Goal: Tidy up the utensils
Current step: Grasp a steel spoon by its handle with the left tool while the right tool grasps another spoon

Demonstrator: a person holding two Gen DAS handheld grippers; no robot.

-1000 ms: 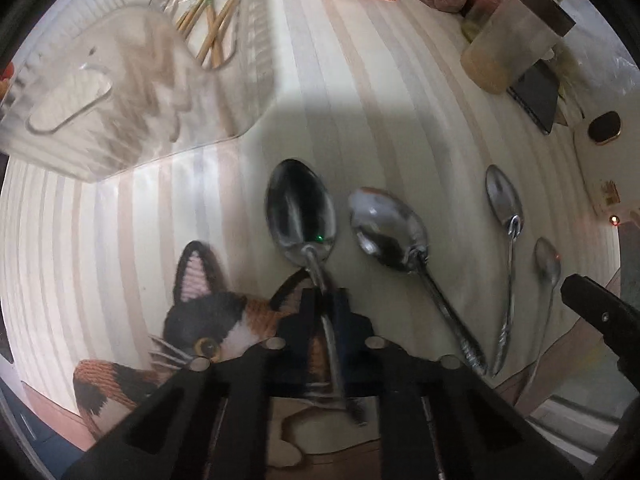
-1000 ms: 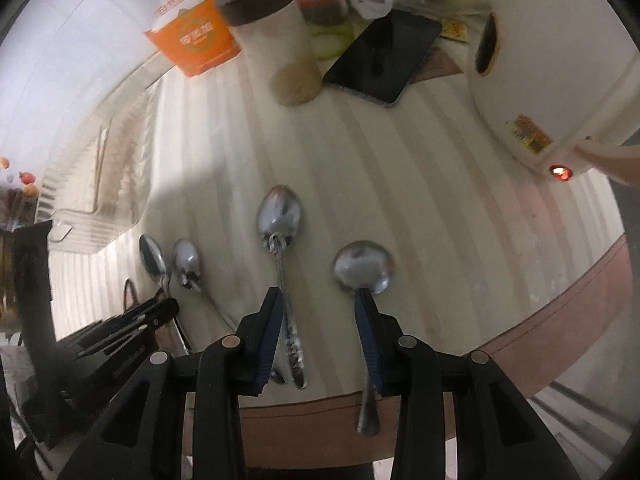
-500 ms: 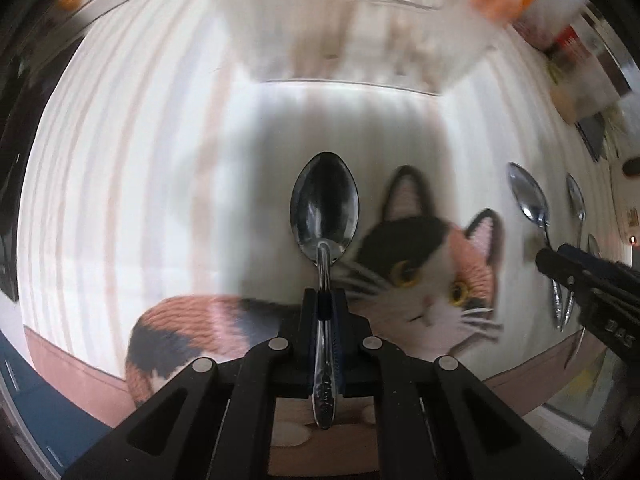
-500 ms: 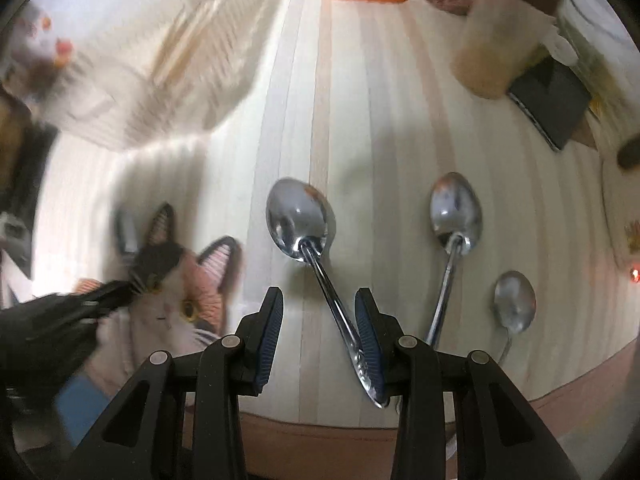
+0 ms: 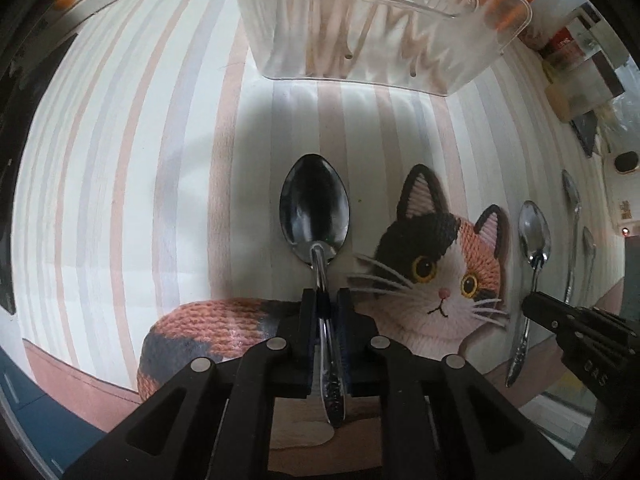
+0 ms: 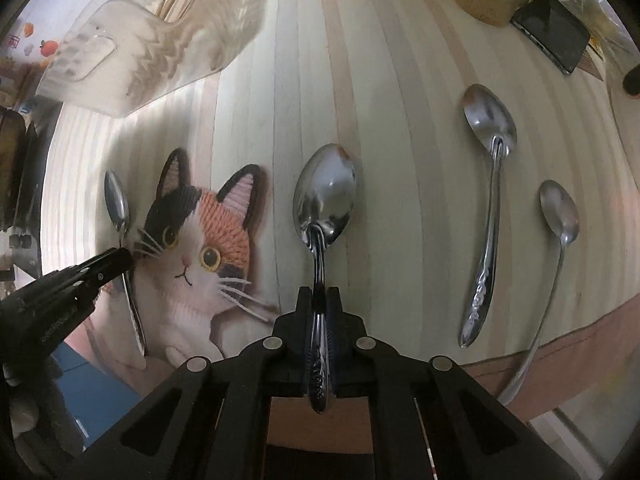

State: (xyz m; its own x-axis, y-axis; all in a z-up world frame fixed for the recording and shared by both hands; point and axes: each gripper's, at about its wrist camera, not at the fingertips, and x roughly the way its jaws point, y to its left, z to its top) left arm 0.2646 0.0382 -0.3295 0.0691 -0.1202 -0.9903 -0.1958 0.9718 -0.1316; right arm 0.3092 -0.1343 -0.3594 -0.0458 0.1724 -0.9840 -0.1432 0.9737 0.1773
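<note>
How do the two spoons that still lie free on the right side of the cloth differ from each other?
The patterned spoon has a large oval bowl and a thick handle with a flower relief. The thin spoon has a smaller, rounder bowl and a slim plain handle that runs past the table edge. Both are shiny metal, bowls pointing away.

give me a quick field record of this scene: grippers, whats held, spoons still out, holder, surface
left gripper: shut on a spoon by its handle
right gripper: jaws just closed on a second spoon, handle between the pads
loose spoons: two on the cloth, a large one and a small one
holder: clear plastic holder with wooden chopsticks inside
surface: striped tablecloth with a cat picture
</note>
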